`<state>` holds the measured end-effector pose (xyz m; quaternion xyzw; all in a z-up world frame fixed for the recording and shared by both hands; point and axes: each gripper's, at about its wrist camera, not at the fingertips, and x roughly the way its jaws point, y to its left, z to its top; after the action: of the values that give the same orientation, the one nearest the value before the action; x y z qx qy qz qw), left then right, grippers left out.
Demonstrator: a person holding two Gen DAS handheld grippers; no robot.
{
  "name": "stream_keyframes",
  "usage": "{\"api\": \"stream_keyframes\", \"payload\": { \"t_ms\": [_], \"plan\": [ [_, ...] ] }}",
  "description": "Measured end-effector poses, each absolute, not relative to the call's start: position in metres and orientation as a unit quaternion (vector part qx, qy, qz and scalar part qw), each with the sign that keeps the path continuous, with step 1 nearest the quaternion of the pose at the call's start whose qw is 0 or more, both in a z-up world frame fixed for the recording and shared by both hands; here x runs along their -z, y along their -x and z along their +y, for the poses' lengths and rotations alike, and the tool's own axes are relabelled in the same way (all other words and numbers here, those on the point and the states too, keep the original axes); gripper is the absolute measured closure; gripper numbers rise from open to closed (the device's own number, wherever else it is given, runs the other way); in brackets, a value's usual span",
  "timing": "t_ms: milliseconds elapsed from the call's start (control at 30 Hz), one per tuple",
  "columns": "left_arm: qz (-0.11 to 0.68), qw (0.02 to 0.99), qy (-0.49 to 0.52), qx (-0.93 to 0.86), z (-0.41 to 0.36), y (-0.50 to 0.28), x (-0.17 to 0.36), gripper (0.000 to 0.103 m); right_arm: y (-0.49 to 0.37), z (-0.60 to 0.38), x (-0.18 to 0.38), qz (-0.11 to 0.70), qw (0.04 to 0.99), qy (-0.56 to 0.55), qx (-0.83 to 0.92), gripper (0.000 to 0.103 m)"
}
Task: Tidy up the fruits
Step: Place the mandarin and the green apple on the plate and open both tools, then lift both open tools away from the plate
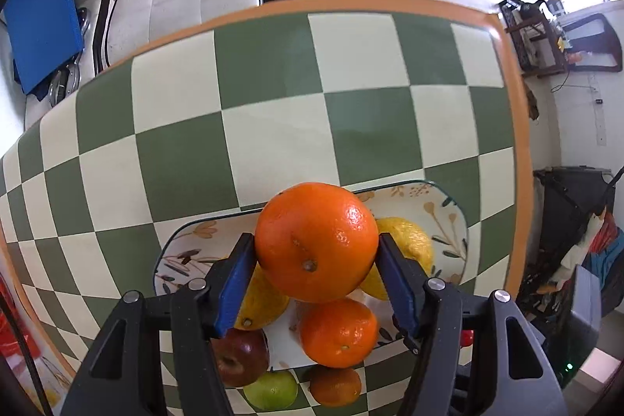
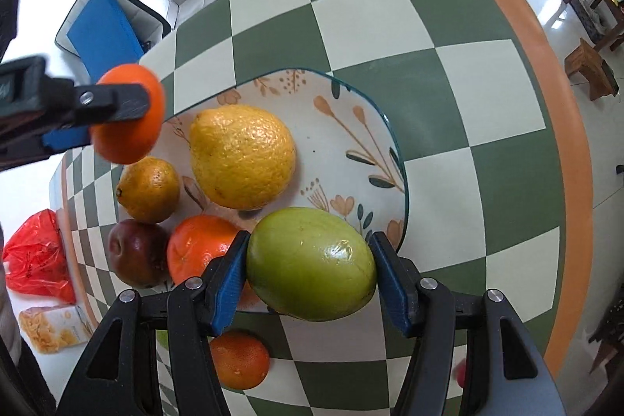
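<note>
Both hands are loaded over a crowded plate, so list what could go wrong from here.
1. The plate already carries a big yellow citrus, a smaller one and an orange; another round fruit might roll off.
2. The left tongs pinch their orange only at its sides, so it could slip and knock the pile.
3. The right tongs hold a smooth green fruit beside the left pair; they could collide.

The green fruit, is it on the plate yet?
No. The right gripper holds the green fruit up over the plate edge, blue pads pressing both its sides.
</note>
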<state>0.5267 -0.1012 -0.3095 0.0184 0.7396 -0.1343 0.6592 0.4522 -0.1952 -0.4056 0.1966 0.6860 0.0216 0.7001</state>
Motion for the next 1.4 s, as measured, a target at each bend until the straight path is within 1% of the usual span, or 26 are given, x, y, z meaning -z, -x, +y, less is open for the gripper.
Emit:
{"api": "stream_keyframes", "payload": {
  "t_ms": [167,200,233,267,300,333,367,467,567,767,1067,1400],
  "plan": [
    [0.750,0.648,-0.013,0.130,-0.097,-0.523,0.319,0.042,-0.458,-0.195,0.412,0.691,0.694,-0.200,-0.027,0.038],
    [0.747,0.652,-0.010,0.130,-0.095,-0.522,0.318,0.032,-0.454,-0.195,0.414,0.692,0.693,-0.202,-0.029,0.037],
    [0.744,0.655,-0.007,0.131,-0.095,-0.521,0.316,0.024,-0.454,-0.196,0.415,0.692,0.691,-0.205,-0.033,0.032],
    [0.740,0.660,-0.005,0.132,-0.093,-0.520,0.313,0.013,-0.454,-0.197,0.413,0.691,0.691,-0.210,-0.033,0.027],
    [0.736,0.664,-0.006,0.130,-0.092,-0.520,0.310,0.011,-0.453,-0.196,0.412,0.690,0.692,-0.210,-0.032,0.024],
    [0.731,0.670,-0.005,0.128,-0.091,-0.519,0.307,0.011,-0.453,-0.196,0.409,0.690,0.693,-0.205,-0.029,0.019],
    [0.727,0.675,-0.002,0.124,-0.087,-0.518,0.303,0.011,-0.453,-0.197,0.407,0.690,0.694,-0.202,-0.028,0.015],
    [0.715,0.691,0.004,0.111,-0.077,-0.512,0.292,0.008,-0.453,-0.199,0.397,0.691,0.697,-0.192,-0.022,0.012],
    [0.704,0.704,0.000,0.093,-0.066,-0.503,0.284,0.008,-0.450,-0.200,0.388,0.693,0.701,-0.168,-0.007,0.007],
    [0.668,0.743,-0.009,0.046,-0.042,-0.468,0.266,0.008,-0.442,-0.202,0.368,0.681,0.721,-0.124,0.013,0.007],
    [0.641,0.767,-0.007,0.027,-0.023,-0.417,0.249,0.008,-0.422,-0.191,0.343,0.663,0.744,-0.083,0.013,0.007],
    [0.582,0.813,-0.014,0.027,-0.019,-0.360,0.202,0.008,-0.386,-0.184,0.296,0.620,0.782,-0.059,0.014,0.007]
  ]
}}
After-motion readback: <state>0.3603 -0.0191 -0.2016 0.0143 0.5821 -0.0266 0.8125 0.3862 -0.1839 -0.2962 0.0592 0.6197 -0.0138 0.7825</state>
